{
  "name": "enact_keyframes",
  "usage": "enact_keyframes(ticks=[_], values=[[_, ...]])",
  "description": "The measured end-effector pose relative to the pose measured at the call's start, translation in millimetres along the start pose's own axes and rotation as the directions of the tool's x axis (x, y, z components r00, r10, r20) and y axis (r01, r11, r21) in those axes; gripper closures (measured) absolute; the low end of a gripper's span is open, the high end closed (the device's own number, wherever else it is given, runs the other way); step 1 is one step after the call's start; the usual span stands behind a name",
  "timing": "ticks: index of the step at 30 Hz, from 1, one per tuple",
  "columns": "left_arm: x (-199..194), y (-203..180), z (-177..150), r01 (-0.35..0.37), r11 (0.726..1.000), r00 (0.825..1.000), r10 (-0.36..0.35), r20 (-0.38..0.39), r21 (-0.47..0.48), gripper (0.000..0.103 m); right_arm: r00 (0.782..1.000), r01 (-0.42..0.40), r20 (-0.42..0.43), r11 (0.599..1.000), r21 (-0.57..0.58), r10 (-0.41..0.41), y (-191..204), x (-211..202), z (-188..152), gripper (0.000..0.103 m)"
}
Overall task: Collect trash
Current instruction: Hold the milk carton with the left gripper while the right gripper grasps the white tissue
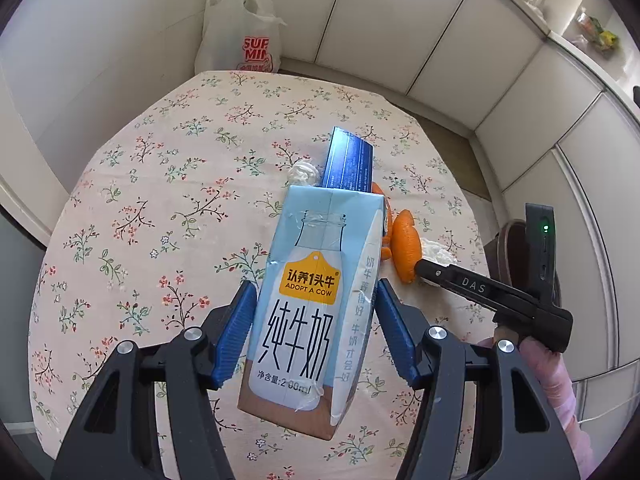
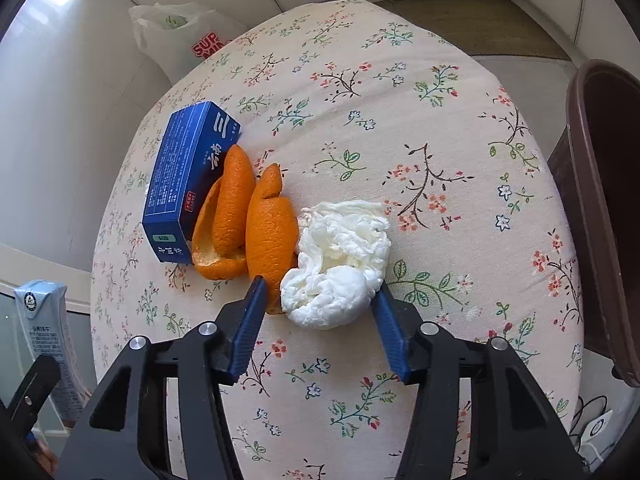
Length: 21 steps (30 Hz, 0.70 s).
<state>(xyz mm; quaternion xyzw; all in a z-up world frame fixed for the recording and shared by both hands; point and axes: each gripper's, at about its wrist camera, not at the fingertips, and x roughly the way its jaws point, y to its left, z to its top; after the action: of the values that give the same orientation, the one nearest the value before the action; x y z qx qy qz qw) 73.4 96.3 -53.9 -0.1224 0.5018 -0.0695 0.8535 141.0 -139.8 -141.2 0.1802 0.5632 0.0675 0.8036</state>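
Plastic bag: a white carrier bag with red lettering stood beyond the far left edge of the worktop, which wore a cream cloth printed with small flowers.
Milk carton: pale blue with a brown base, a drawn bottle, an orange tag reading "ADOPT A COW" and large black characters; the milk carton was held up above the cloth, tilted.
Left tongs: the left tongs were clamped on the carton's two sides, blue ribbed pads pressed against it.
Blue box: a dark blue box with white print lay flat on the cloth, left of the peel and touching it.
Orange peel: two curled pieces of orange peel, bright and pitted outside, paler inside, lay side by side between the box and the tissue.
Tissue: a crumpled white tissue, loose and folded, lay on the cloth against the right-hand piece of peel.
Right tongs: the right tongs stood half closed around the tissue; the right pad touched its edge, the left pad sat at the peel, and I cannot tell whether the wad was gripped.
Bin: a brown bin stood just off the worktop's right edge.
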Motion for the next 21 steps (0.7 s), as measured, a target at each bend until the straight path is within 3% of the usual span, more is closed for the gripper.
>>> enact_keyframes(ticks=[6, 21], values=[[0, -2, -1, -0.009, 1.000, 1.000, 0.009, 0.002, -0.005, 0.043, 1.000, -0.007, 0.024, 1.000, -0.004, 0.008, -8, -10, 1, 0.066], [5, -7, -3, -0.011, 1.000, 1.000, 0.011, -0.001, 0.004, 0.043, 0.994, -0.018, 0.108, 0.996, -0.083, 0.027, 5, -39, 2, 0.068]])
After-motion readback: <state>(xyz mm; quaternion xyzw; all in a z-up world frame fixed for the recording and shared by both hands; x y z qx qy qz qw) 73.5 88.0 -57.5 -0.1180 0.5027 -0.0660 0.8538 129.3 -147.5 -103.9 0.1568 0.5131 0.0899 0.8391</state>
